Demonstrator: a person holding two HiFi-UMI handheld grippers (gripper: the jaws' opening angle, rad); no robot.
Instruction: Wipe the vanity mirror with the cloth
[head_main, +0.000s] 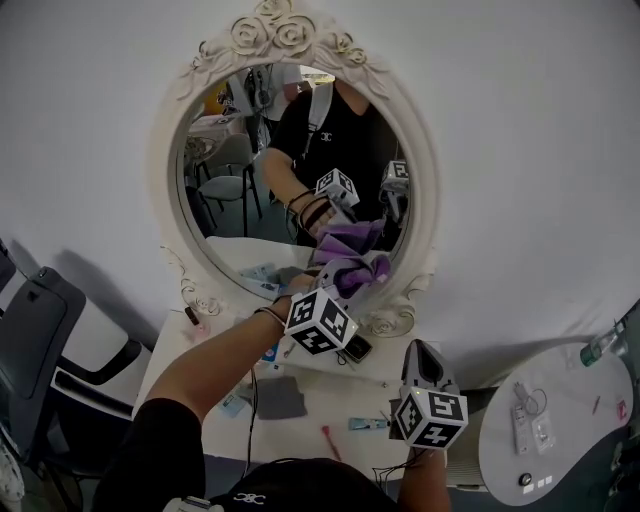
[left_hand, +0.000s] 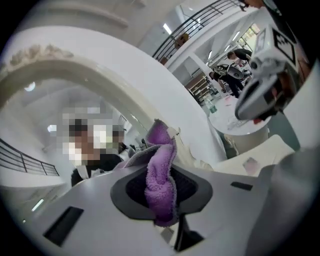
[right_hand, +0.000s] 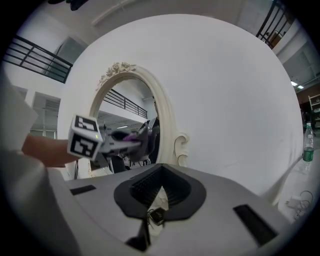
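While the head view shows the cloth (head_main: 364, 271) at the mirror (head_main: 240, 200), the left gripper (left_hand: 161, 200) view shows jaws clamping it. The right gripper (right_hand: 157, 197) is closed, empty.

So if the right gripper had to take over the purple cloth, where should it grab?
Probably the loose fold of the purple cloth sticking out to the right of the left gripper, approached from the right and below. The left gripper clamps the bunched middle and the mirror sits close behind, so only that side looks open.
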